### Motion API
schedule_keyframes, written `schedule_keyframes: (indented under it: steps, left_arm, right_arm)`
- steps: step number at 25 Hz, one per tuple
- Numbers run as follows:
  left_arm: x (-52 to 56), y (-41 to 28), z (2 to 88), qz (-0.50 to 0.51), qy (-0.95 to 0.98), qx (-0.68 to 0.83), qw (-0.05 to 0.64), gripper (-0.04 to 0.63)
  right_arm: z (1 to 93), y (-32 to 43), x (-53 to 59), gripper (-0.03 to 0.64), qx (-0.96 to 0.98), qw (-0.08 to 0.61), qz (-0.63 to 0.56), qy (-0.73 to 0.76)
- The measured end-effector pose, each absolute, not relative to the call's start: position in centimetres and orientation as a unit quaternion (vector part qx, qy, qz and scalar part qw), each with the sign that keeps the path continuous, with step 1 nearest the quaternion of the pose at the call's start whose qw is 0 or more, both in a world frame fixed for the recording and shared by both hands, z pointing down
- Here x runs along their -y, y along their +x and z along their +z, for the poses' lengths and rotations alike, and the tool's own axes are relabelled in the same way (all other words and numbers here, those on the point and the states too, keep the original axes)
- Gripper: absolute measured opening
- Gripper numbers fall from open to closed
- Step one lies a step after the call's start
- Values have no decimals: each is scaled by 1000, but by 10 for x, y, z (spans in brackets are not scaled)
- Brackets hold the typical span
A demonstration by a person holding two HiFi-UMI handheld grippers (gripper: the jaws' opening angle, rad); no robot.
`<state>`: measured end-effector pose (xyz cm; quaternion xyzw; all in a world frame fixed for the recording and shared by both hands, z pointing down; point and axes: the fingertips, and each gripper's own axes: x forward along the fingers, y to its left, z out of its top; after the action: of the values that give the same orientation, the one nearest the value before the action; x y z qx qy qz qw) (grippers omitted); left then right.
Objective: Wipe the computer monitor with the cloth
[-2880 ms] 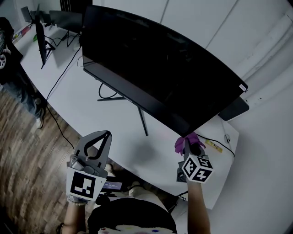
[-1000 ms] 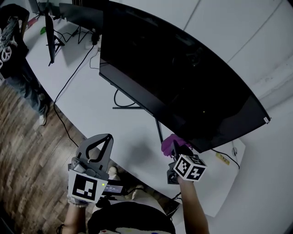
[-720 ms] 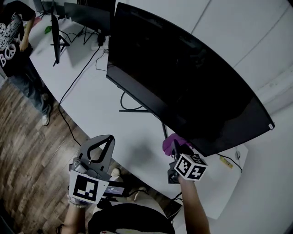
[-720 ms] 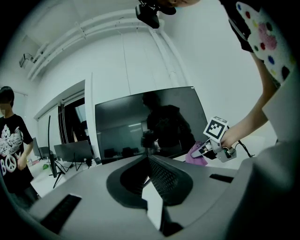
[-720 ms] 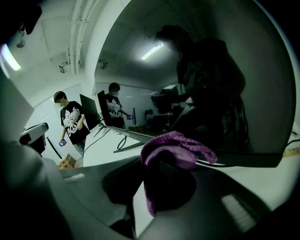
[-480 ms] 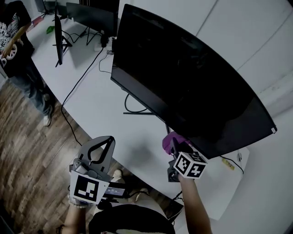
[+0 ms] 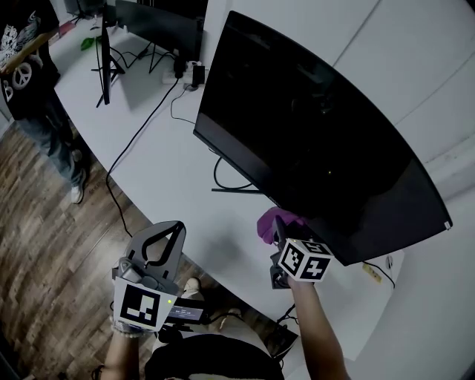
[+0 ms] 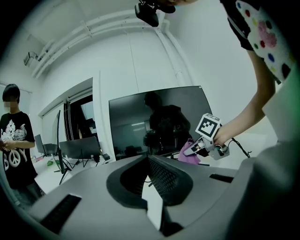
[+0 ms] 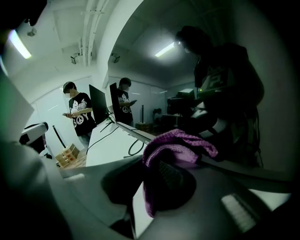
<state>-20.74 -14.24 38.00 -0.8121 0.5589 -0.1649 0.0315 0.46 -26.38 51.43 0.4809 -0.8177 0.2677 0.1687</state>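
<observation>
Nearest the camera, the left gripper (image 7: 169,230) is hovering over the edge of the white desk (image 7: 148,148) with its jaws pressed together and nothing between them; it is sitting well apart from the screen, above the wood floor (image 7: 44,245). To its right, the right gripper (image 7: 280,239) is clamping its jaws on the purple cloth (image 7: 269,221), which is bunching up over the jaw tips and spilling down between them. That cloth is sitting right at the lower edge of the computer monitor (image 7: 319,141), towards the middle of its width; it is probably brushing the bottom bezel, though the angle is leaving the actual contact unclear. The wide, curved monitor is standing dark on its thin-legged stand (image 7: 237,190), its glass reflecting the person with the grippers. A black cable (image 7: 141,126) is trailing across the desk from behind the screen towards the floor. Further along the desk, other dark screens (image 7: 159,22) are standing on slim stands, and a person in a black printed T-shirt (image 7: 33,74) is standing beside the far end.
</observation>
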Motion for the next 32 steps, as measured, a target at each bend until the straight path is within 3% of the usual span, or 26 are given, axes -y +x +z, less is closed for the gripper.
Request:
schedule_keyframes:
  steps: [32]
  left_arm:
    - [150,-325,398,-171,-764,-623,5,5]
  right_arm:
    - [523,-206,342,60,879,272,133,368]
